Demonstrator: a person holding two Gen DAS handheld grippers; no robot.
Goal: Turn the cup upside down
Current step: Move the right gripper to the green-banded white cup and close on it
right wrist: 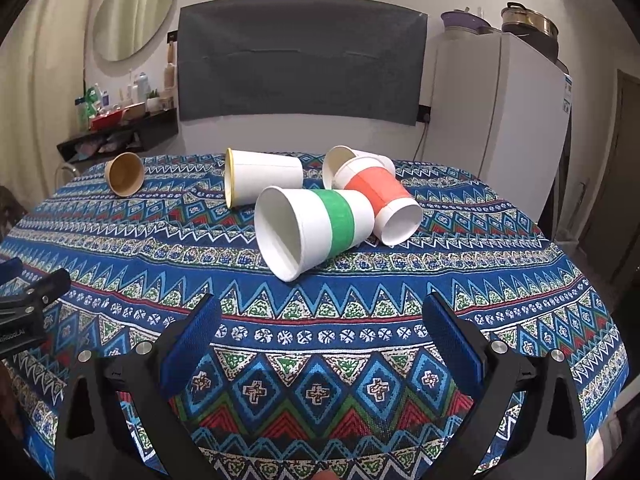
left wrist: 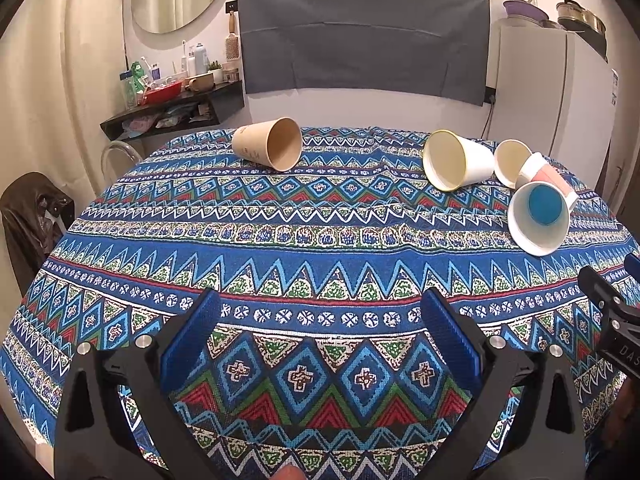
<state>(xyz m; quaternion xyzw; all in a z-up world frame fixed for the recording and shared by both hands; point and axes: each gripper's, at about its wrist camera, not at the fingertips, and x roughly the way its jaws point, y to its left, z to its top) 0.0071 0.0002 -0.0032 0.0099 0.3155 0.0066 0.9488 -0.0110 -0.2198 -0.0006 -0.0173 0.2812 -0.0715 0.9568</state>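
Both hand-held grippers — left hand-held gripper (left wrist: 320, 312), right hand-held gripper (right wrist: 320, 316) — are released and grasp nothing. At 12 o'clock of the right one, the green-banded cup (right wrist: 316, 232) lies sideways on the bench (right wrist: 520, 280) — reachable, not flipped yet.

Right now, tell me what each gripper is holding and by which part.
Nothing is held. The left gripper and right gripper are both open over the tablecloth, with every cup, including the green-banded cup, lying apart.
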